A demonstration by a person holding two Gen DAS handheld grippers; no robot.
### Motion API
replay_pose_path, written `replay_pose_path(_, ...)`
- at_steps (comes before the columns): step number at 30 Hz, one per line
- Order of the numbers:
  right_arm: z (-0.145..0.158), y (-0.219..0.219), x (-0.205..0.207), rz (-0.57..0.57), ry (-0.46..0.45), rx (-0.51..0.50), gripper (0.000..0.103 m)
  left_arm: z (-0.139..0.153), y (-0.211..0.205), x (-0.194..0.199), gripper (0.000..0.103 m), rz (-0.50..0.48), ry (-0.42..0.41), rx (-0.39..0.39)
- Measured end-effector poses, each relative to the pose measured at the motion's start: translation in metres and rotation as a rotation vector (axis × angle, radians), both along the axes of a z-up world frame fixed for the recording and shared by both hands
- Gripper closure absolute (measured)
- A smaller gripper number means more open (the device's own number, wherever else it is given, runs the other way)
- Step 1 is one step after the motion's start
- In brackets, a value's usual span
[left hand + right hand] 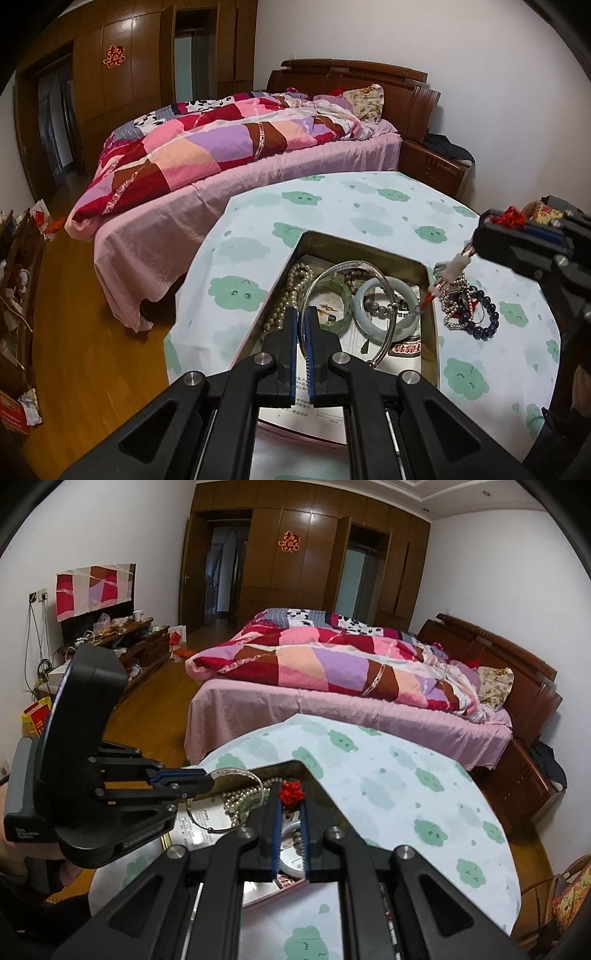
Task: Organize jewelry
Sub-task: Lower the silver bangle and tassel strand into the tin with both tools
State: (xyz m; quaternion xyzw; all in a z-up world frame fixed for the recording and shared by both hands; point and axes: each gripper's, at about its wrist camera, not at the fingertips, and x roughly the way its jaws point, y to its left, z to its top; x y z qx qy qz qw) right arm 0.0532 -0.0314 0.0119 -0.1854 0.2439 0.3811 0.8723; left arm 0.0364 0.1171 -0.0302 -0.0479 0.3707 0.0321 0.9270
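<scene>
A metal tin (369, 248) lies on the round table and holds a pearl necklace (295, 284), a green bangle (332, 295) and a pale jade bangle (373, 310). My left gripper (303, 314) is shut on a thin silver bangle (369, 266) and holds it over the tin. My right gripper (291, 799) is shut on a red knot charm (291, 792); its tassel (450, 273) hangs over the tin's right edge. A pile of bead bracelets (469, 306) lies right of the tin.
The table wears a white cloth with green clouds (369, 206). A bed with a patchwork quilt (236, 144) stands beyond it. A nightstand (432, 166) is at the back right. A cluttered TV stand (122, 638) lines the left wall.
</scene>
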Motion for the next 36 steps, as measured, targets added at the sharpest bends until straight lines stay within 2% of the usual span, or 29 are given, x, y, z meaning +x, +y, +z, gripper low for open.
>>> replay_pose_path(7,-0.015,0.006,0.005,0.000,0.043,-0.017,0.093,-0.011,-0.001,0.004,0.101,-0.001,0.024,0.003)
replay_pose_path(36,-0.048,0.007,0.017,-0.024,0.122,-0.059,0.093,-0.035,-0.003,0.011,0.100,0.007,0.081,0.030)
